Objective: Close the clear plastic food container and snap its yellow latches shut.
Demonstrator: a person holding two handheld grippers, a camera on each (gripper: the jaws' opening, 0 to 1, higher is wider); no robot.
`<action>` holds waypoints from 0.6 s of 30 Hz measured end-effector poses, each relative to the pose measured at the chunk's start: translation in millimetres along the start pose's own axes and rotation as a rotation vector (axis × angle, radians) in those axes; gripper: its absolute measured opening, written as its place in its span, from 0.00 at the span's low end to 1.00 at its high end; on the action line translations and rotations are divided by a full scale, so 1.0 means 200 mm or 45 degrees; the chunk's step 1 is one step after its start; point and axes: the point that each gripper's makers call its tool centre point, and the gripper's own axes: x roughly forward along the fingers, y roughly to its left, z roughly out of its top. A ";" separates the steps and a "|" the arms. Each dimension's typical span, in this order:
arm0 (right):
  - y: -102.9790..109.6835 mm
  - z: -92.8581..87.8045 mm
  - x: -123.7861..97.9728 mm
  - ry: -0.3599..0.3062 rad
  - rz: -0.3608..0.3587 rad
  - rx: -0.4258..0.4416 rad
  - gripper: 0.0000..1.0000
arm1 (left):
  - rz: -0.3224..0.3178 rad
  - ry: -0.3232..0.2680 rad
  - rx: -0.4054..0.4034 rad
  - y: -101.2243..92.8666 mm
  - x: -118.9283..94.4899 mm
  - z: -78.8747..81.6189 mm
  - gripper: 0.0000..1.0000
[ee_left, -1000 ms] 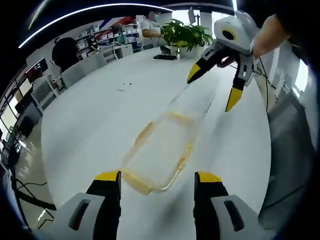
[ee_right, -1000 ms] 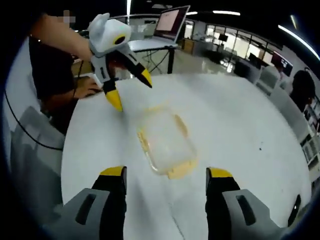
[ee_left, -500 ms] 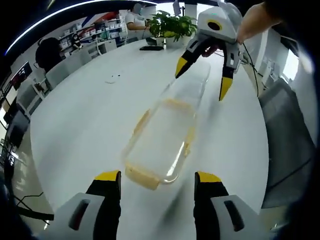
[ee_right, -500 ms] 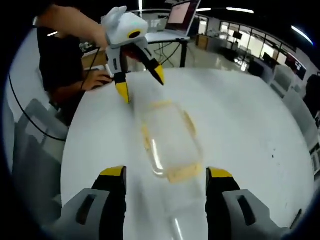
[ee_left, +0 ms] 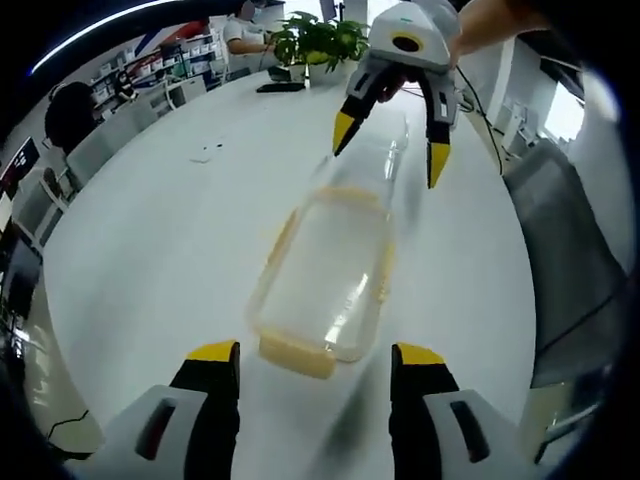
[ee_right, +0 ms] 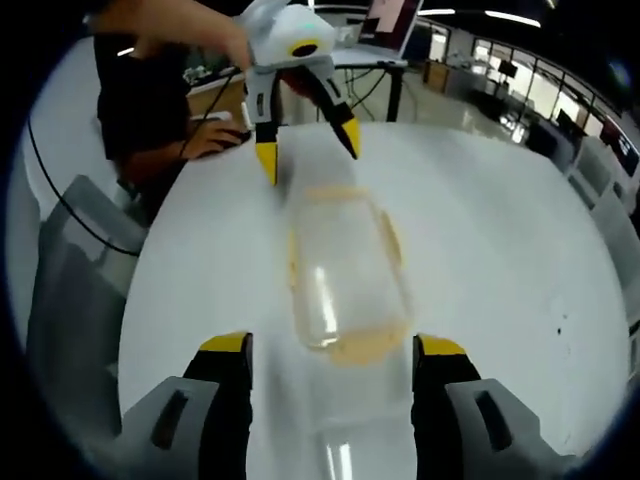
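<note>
first, left gripper view: left gripper (ee_left: 313, 365) low over the white tabletop (ee_left: 150, 240), yellow-tipped fingers (ee_left: 214, 352) spread wide, gripping nothing. clear plastic food container (ee_left: 325, 275) lies on the tabletop just beyond the fingers, long axis running away from the camera, a yellow latch (ee_left: 297, 356) at its near end between the fingertips. right gripper (ee_left: 385, 150) comes in from the far side, held by a hand (ee_left: 480, 20), fingers parted over the container's far end; contact can't be told. potted plant (ee_left: 315, 40) at the far edge.

next, right gripper view: right gripper (ee_right: 330, 350) fingers wide apart, holding nothing. container (ee_right: 345, 275) just ahead on the tabletop (ee_right: 500, 250), yellow latch (ee_right: 362, 347) at its near end. left gripper (ee_right: 308, 152) parted over the far end. laptop (ee_right: 392, 20) behind.
</note>
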 end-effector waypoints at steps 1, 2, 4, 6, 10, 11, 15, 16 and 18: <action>0.00 0.00 0.00 0.005 0.004 -0.003 0.62 | -0.006 0.007 0.007 0.00 0.01 -0.01 0.56; -0.01 -0.01 0.01 0.012 0.009 -0.005 0.62 | -0.011 0.010 0.010 0.00 0.01 -0.01 0.56; -0.01 -0.02 0.02 0.028 0.017 -0.012 0.62 | -0.040 0.005 -0.008 0.00 0.02 -0.02 0.57; -0.01 -0.03 0.03 0.041 0.027 -0.017 0.62 | -0.054 0.006 0.000 0.00 0.03 -0.03 0.56; -0.02 -0.04 0.05 0.065 0.039 -0.042 0.62 | -0.074 0.012 0.036 0.00 0.05 -0.05 0.55; -0.03 -0.04 0.05 0.067 0.039 -0.044 0.62 | -0.080 0.012 0.038 0.00 0.06 -0.05 0.55; -0.04 -0.03 0.07 0.079 0.041 -0.066 0.61 | -0.092 0.019 0.069 0.01 0.08 -0.05 0.55; -0.04 -0.03 0.08 0.079 0.043 -0.069 0.61 | -0.096 0.019 0.079 0.01 0.09 -0.05 0.54; -0.05 -0.03 0.09 0.082 0.045 -0.074 0.61 | -0.101 0.024 0.087 0.02 0.10 -0.05 0.54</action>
